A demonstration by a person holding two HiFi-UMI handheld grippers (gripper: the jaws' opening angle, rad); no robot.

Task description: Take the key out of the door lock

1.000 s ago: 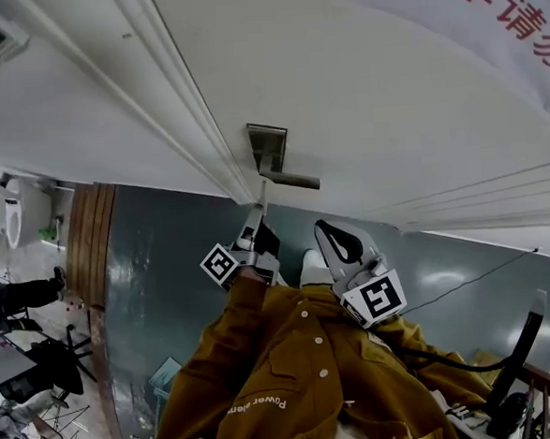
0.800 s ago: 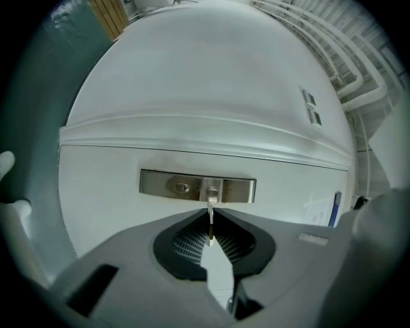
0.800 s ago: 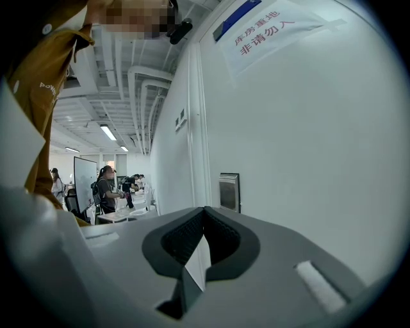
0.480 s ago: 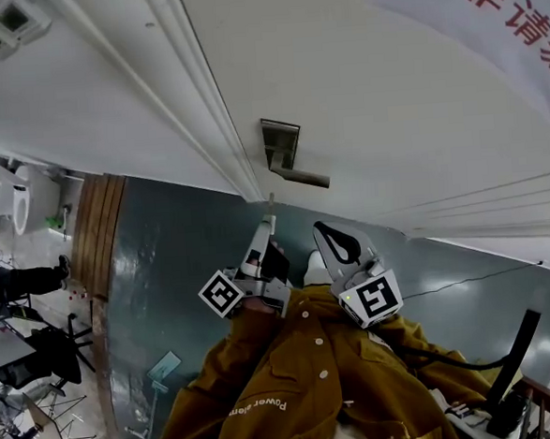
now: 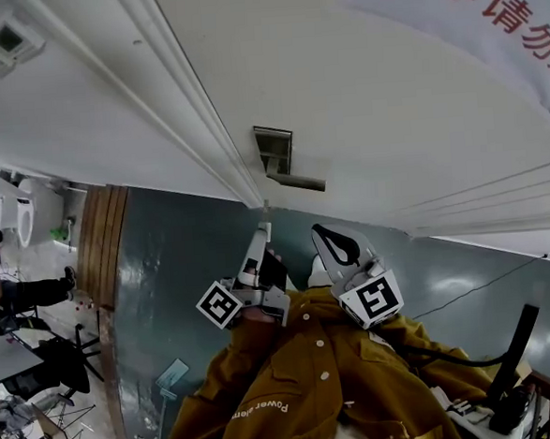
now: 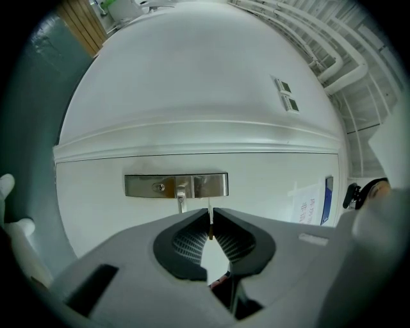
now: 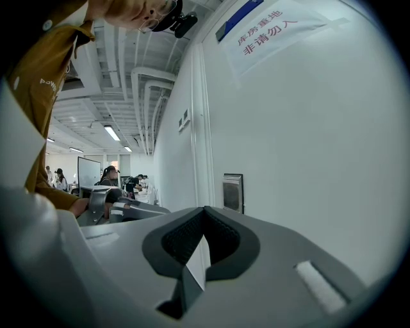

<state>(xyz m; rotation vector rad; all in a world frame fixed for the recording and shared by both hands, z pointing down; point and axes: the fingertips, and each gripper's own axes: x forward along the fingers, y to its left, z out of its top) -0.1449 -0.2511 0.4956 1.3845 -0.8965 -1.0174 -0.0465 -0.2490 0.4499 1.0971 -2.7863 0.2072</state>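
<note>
The steel lock plate point(image 5: 273, 150) with its lever handle point(image 5: 298, 179) is on the white door point(image 5: 388, 93). My left gripper point(image 5: 263, 232) is held a short way off the plate, shut on a thin key point(image 5: 265, 209) that points at the door. In the left gripper view the key point(image 6: 209, 227) shows edge-on between the pads of my left gripper point(image 6: 210, 211); beyond it the lock plate point(image 6: 176, 186) shows a bare keyhole point(image 6: 159, 187). My right gripper point(image 5: 336, 245) hangs beside the left one, shut on nothing; the right gripper view shows my right gripper point(image 7: 204, 210) with its jaws together.
A white door frame point(image 5: 192, 107) runs past the plate's left side. A paper notice with red print point(image 5: 486, 11) is stuck on the door. The person's brown sleeves point(image 5: 296, 381) fill the lower middle. People sit at desks point(image 5: 9, 317) far left.
My left gripper has drawn back from the lock plate with the key in its jaws. The right gripper has hardly moved.
</note>
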